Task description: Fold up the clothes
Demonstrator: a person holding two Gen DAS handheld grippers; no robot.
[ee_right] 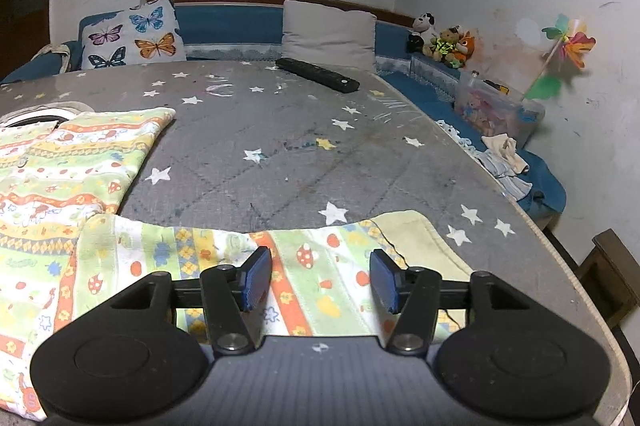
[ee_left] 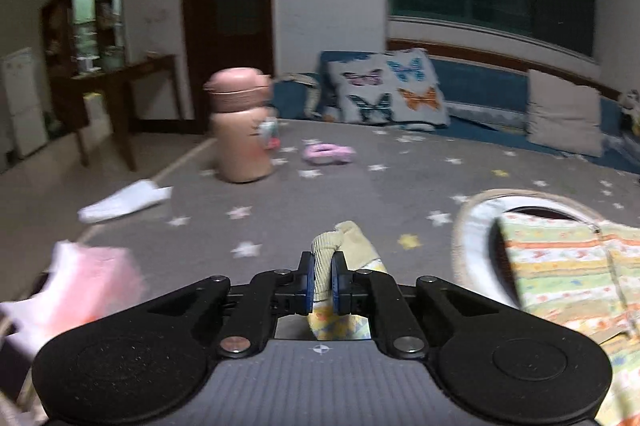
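A small printed garment with orange, green and yellow stripes (ee_right: 72,178) lies on the grey star-patterned table (ee_right: 280,162). One sleeve (ee_right: 320,258) stretches flat to the right, ending in a pale yellow cuff (ee_right: 416,238). My right gripper (ee_right: 322,280) hovers open over that sleeve, and its pads touch nothing. In the left wrist view, my left gripper (ee_left: 322,280) is shut on the other sleeve's ribbed beige cuff (ee_left: 326,246), which sticks up between the blue pads. The garment's body (ee_left: 568,266) lies at the right.
A pink bottle (ee_left: 240,130), a pink ring toy (ee_left: 326,152) and a white sock (ee_left: 124,204) sit on the table's far left. A black remote (ee_right: 318,75) lies at the far side. Cushions (ee_right: 330,34) line a blue bench behind. Pink cloth (ee_left: 92,286) at near left.
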